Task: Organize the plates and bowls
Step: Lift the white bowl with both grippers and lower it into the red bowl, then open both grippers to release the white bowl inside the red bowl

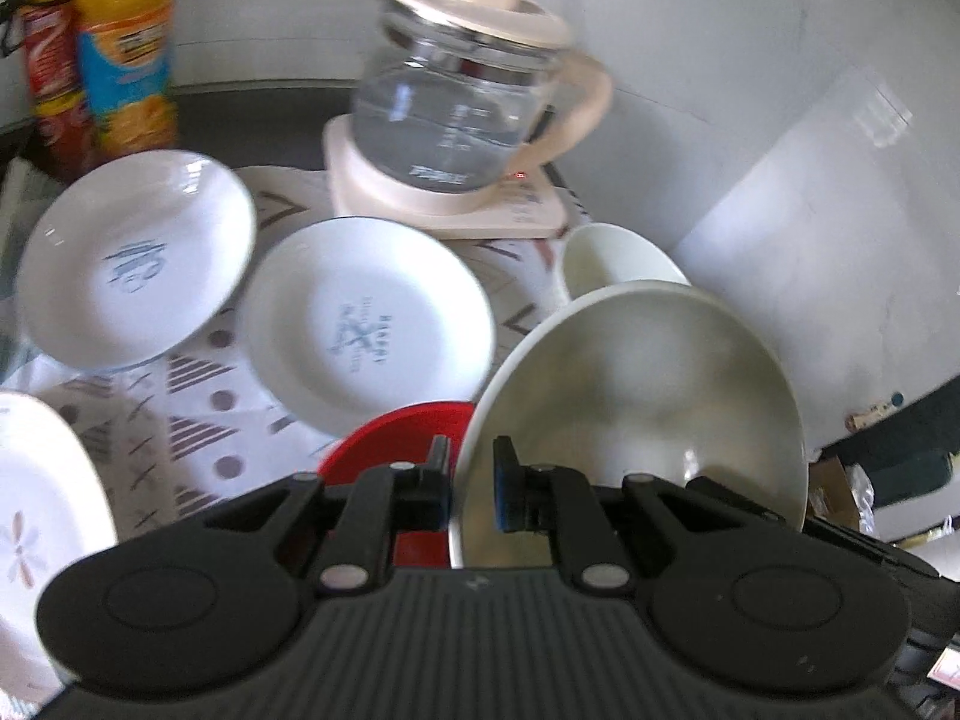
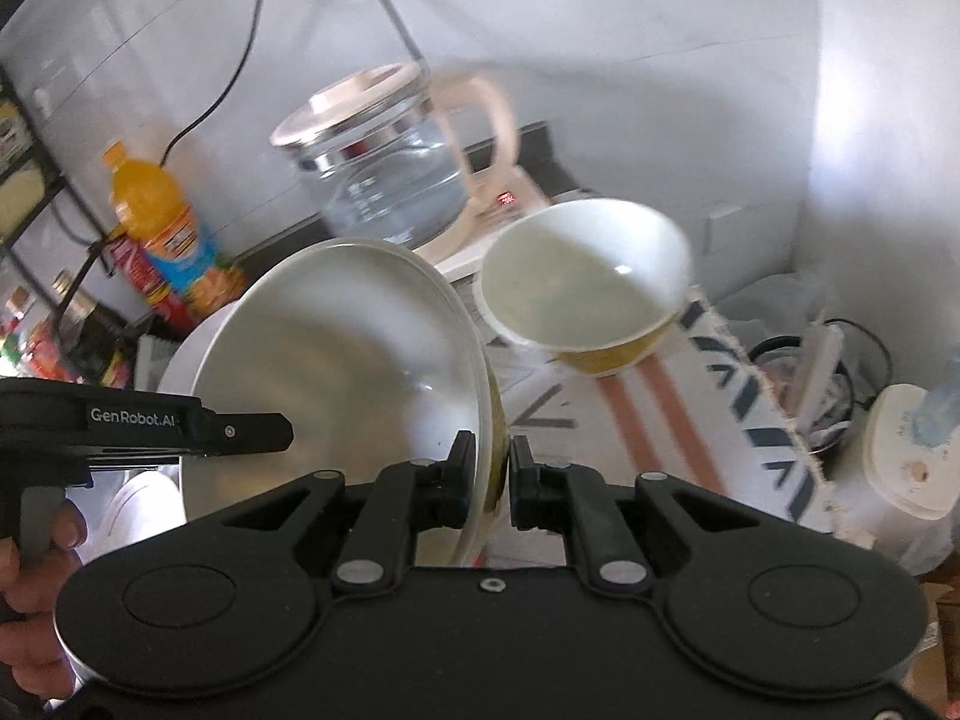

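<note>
table [image 1: 198,432]: covered by a white cloth with grey triangle-and-dot print; carries all the crockery.
kettle [image 1: 462,108]: clear glass body with water inside, cream lid and handle, on a cream square base at the back of the table. Small red light lit on the base.
large bowl [image 1: 636,408]: big cream-white round bowl, tilted, lifted clear of the cloth. Both grippers are on its rim, at opposite sides.
left gripper [image 1: 471,468]: black, jaws nearly closed, pinching the large bowl's rim, one finger inside, one outside.
right gripper [image 2: 491,468]: black, jaws nearly closed, clamped on the same bowl [image 2: 336,372] at its other edge. A hand on the left gripper's handle shows at the lower left of the right wrist view.
plates: round white plate with blue print [image 1: 366,324] flat at the centre of the table; second white plate with a blue mark [image 1: 138,264] to its left, blurred; white oval plate with a pale flower pattern [image 1: 36,516] at the near left edge.
red dish [image 1: 396,438]: round, red, mostly hidden behind the left gripper, just beside the large bowl.
small bowl [image 2: 588,288]: cream inside, yellow outside, near the kettle base, right of the large bowl. Blurred.
bottle [image 1: 129,48]: orange drink with a blue-orange label, back left by the wall; red snack pack [image 1: 51,72] beside it.
</note>
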A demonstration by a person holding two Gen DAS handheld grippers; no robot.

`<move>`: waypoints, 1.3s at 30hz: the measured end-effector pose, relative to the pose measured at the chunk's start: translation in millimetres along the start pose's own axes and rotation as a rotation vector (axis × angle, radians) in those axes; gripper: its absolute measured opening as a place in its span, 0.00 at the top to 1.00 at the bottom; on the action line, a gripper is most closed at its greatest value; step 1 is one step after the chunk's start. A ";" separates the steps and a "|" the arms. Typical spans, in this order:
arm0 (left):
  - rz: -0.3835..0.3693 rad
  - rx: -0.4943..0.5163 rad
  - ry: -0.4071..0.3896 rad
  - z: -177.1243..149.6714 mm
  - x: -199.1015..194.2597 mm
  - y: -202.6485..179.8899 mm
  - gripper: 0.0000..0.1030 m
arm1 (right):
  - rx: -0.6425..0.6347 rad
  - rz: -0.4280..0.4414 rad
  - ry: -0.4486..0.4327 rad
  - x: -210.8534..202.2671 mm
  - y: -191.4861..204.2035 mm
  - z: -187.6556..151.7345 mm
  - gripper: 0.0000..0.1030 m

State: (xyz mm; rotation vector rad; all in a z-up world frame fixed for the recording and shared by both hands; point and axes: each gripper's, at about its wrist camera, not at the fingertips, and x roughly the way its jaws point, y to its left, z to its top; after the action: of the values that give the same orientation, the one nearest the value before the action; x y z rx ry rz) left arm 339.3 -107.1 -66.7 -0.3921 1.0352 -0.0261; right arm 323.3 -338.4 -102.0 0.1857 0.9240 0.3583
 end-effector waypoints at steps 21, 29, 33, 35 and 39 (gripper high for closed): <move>0.032 -0.094 0.107 -25.1 12.4 47.5 0.89 | -0.013 0.030 0.144 30.4 24.6 -23.1 0.89; 0.049 -0.094 0.156 -29.5 23.9 47.7 0.87 | 0.020 0.018 0.172 39.2 19.2 -27.0 0.89; 0.088 -0.078 0.155 -27.8 24.5 46.3 0.85 | 0.031 0.010 0.173 42.5 15.5 -26.7 0.90; 0.089 -0.064 0.157 -26.3 24.5 46.2 0.85 | 0.044 0.014 0.168 43.1 12.9 -25.7 0.91; 0.085 -0.073 0.166 -23.9 24.2 47.7 0.85 | 0.049 0.021 0.168 44.5 10.9 -22.8 0.92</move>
State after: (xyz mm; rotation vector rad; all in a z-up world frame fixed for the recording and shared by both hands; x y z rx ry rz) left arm 324.0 -74.9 -113.2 -0.4168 1.2184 0.0558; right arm 327.0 -311.3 -145.2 0.2132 1.0975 0.3749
